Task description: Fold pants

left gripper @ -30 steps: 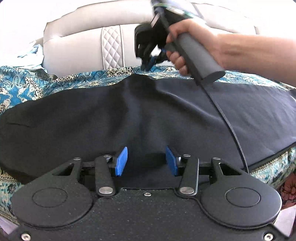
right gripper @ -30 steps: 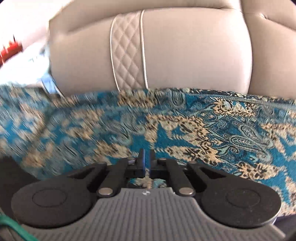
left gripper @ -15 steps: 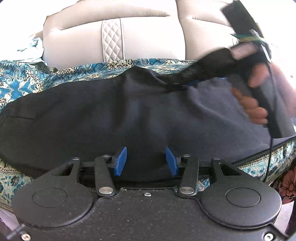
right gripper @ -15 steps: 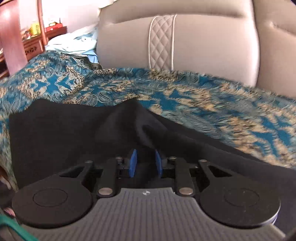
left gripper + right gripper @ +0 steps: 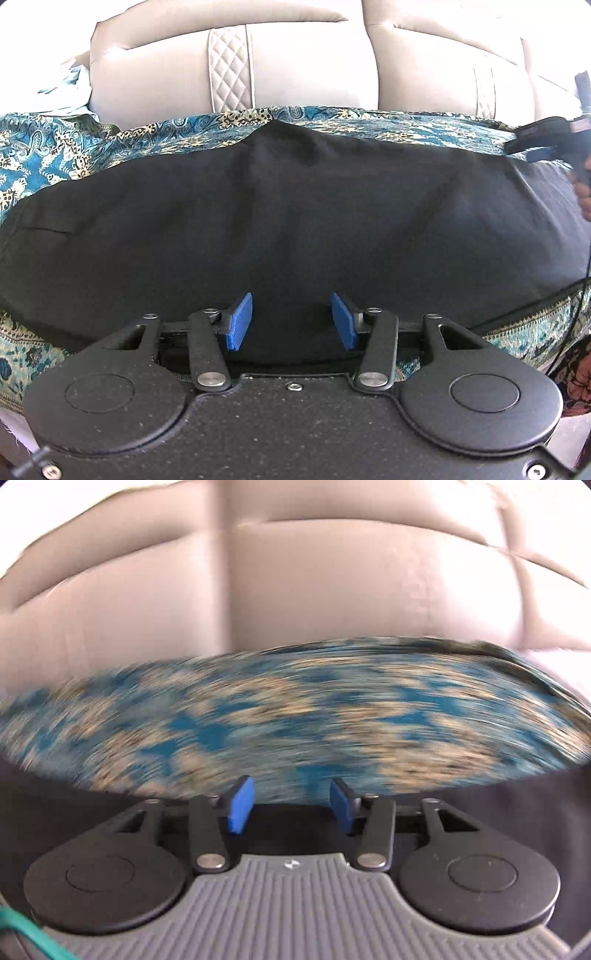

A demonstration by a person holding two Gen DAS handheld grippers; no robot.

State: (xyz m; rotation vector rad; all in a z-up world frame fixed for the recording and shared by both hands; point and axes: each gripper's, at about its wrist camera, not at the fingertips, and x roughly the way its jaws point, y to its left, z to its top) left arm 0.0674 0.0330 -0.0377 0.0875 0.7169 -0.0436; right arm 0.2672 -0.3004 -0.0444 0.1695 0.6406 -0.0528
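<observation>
The black pants (image 5: 288,221) lie flat across a blue and gold patterned cover (image 5: 55,155) on a sofa seat. My left gripper (image 5: 291,321) is open and empty, hovering over the pants' near edge. My right gripper (image 5: 288,803) is open and empty over the pants' far edge (image 5: 48,812), with the patterned cover (image 5: 295,716) blurred ahead. In the left wrist view the right gripper (image 5: 543,147) shows at the far right, by the pants' far right edge.
Beige leather sofa backrests (image 5: 303,70) rise behind the seat. A light blue cloth (image 5: 62,92) lies at the far left. A floral fabric (image 5: 576,373) sits low on the right. A cable (image 5: 535,302) trails across the pants' right end.
The right gripper took the pants' far edge near the middle, swept it rightward, then opened and let go. The pants now lie smoother. The left gripper stayed open and still.
</observation>
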